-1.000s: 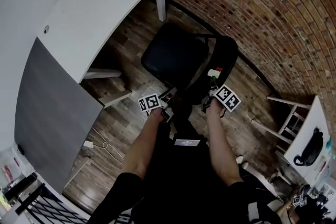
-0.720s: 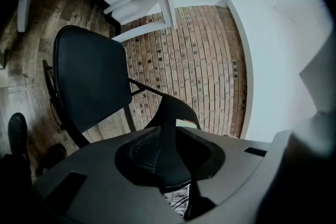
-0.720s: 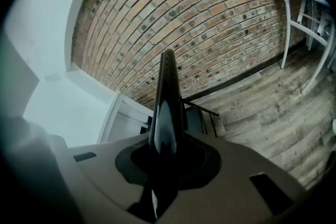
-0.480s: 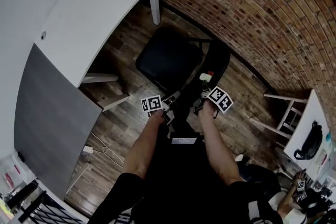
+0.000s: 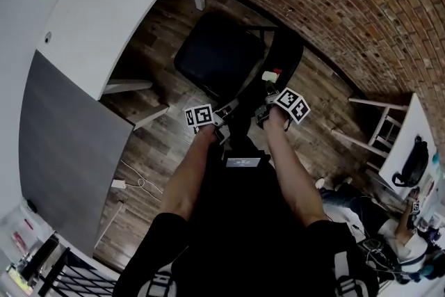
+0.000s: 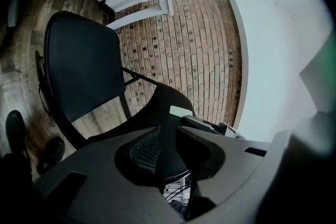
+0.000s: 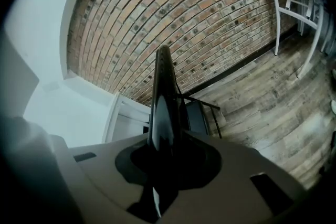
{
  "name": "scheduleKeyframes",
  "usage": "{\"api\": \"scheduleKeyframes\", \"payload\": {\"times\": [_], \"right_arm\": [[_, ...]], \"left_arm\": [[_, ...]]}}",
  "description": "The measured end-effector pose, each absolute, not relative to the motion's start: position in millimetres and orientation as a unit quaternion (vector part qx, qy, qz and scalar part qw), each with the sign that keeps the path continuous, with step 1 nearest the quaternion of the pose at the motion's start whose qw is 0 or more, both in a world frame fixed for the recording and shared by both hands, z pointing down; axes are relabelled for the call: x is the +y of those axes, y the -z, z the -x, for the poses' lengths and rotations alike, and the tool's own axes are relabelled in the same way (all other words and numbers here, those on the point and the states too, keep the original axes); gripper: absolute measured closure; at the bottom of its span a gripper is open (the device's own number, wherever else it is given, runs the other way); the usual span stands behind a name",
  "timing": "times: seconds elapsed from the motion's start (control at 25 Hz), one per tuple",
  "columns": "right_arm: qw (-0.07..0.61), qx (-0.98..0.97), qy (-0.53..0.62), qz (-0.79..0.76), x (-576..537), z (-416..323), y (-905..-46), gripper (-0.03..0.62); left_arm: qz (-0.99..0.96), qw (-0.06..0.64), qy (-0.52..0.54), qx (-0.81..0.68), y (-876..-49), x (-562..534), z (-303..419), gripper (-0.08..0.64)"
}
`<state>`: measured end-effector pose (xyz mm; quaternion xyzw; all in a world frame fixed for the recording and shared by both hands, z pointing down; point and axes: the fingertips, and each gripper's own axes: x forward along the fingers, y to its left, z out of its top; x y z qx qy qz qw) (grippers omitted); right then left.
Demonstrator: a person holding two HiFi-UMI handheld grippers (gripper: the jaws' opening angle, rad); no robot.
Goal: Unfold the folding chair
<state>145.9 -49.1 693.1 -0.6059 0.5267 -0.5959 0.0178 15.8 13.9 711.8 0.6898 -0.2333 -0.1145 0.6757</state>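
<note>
Clamping from two sides, the left gripper (image 6: 167, 135) has its fingers (image 6: 140, 148) pressed together on the black backrest (image 6: 164, 100) of the folding chair (image 5: 221, 60). The right gripper (image 7: 163, 140) is likewise closed on that same panel, which rises edge-on from between its fingers (image 7: 207, 157). Two holds on the top rim, one to each side, probably serve to steer the frame evenly and stop it twisting as it opens. Beyond the left fingers and lower down, the seat (image 6: 81, 63) lies spread out from the back, so the chair looks open or nearly so; what is left, I judge, is settling it squarely on the wooden floor (image 7: 273, 97). Just past the left fingertips a pale label (image 6: 181, 110) sits on the backrest, too small to read. The marker cube (image 5: 200, 135) behind those fingers shows only black-and-white squares, no letters. Farther out stand the brick wall (image 7: 210, 13) and the white table (image 5: 118, 3)
</note>
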Motion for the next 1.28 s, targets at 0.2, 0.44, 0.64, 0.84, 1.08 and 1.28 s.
{"api": "scheduleKeyframes", "payload": {"times": [0.2, 0.44, 0.64, 0.84, 1.08, 1.28], "right_arm": [[0.020, 0.526, 0.596, 0.607, -49.2, -146.0, -692.5, 0.520], [0.026, 0.520, 0.599, 0.609, -42.0, -137.1, -693.3, 0.520], [0.030, 0.515, 0.600, 0.612, -37.6, -133.2, -694.6, 0.520], [0.027, 0.515, 0.594, 0.617, -37.8, -136.0, -696.9, 0.520], [-0.009, 0.542, 0.580, 0.608, -41.4, -136.5, -701.5, 0.520], [-0.031, 0.558, 0.578, 0.595, -42.5, -144.0, -704.0, 0.518]], "left_arm": [[-0.700, 0.674, 0.106, -0.211, -705.1, 17.0, -21.5, 0.460], [-0.706, 0.674, 0.100, -0.196, -702.8, 22.9, -21.0, 0.460], [-0.707, 0.673, 0.098, -0.193, -703.7, 25.5, -14.4, 0.460], [-0.707, 0.673, 0.102, -0.193, -703.4, 26.5, -0.6, 0.460], [-0.711, 0.665, 0.117, -0.195, -700.0, 25.1, 17.6, 0.459], [-0.717, 0.651, 0.138, -0.206, -686.6, 29.4, 28.5, 0.459]]}}
